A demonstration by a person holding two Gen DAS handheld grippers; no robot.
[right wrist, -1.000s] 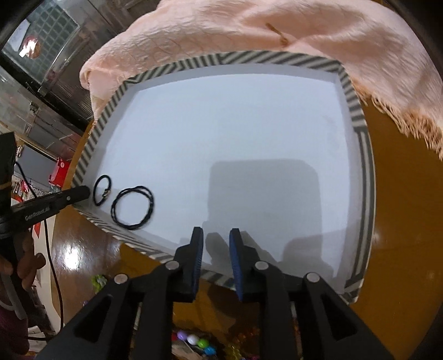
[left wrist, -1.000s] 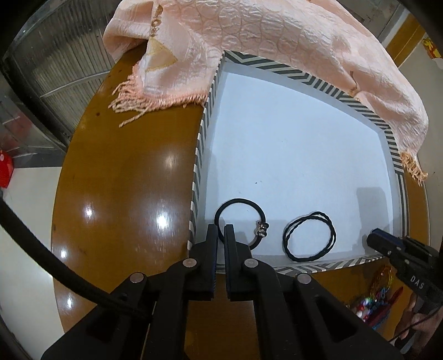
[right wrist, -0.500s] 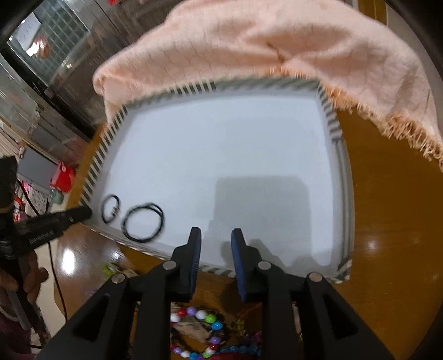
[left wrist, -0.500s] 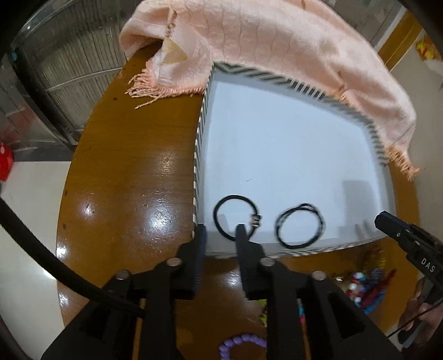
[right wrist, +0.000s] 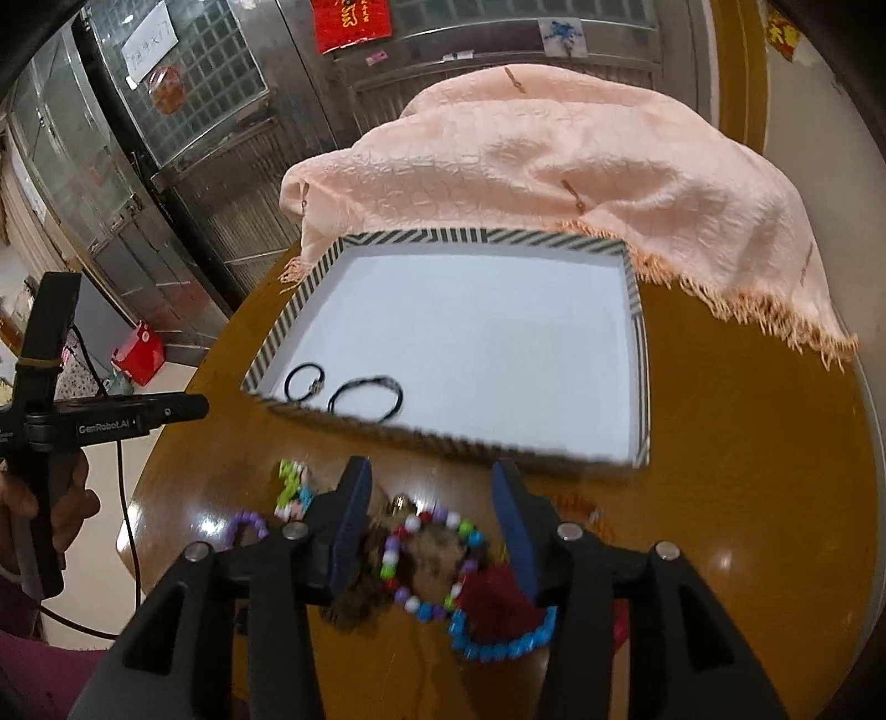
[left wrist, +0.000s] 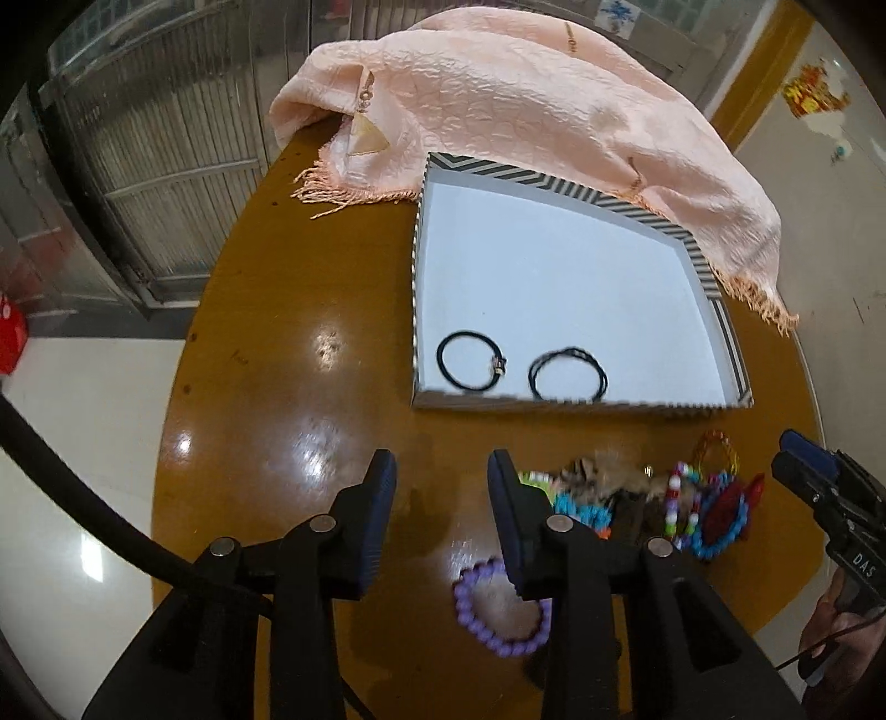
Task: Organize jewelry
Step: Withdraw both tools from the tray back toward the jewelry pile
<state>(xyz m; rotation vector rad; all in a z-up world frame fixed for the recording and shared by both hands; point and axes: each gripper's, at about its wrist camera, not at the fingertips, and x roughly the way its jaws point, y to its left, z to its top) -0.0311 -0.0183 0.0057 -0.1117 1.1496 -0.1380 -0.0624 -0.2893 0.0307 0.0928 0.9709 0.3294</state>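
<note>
- My left gripper (left wrist: 440, 493) hangs above bare table (left wrist: 277, 387), jaws opening, nothing between them.
- My right gripper (right wrist: 426, 509) opens over the bead pile (right wrist: 437, 559), likely choosing the next piece; nothing gripped.
- Tray (left wrist: 714, 327), far: 2 black bands (left wrist: 470, 368), left corner.
- 1 purple bracelet (left wrist: 498, 637) near me.

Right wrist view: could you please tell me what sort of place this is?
Probably a home or small shop entrance: a metal shutter and glass-block wall behind, a red paper decoration hung above, and a glossy round wooden table.
</note>
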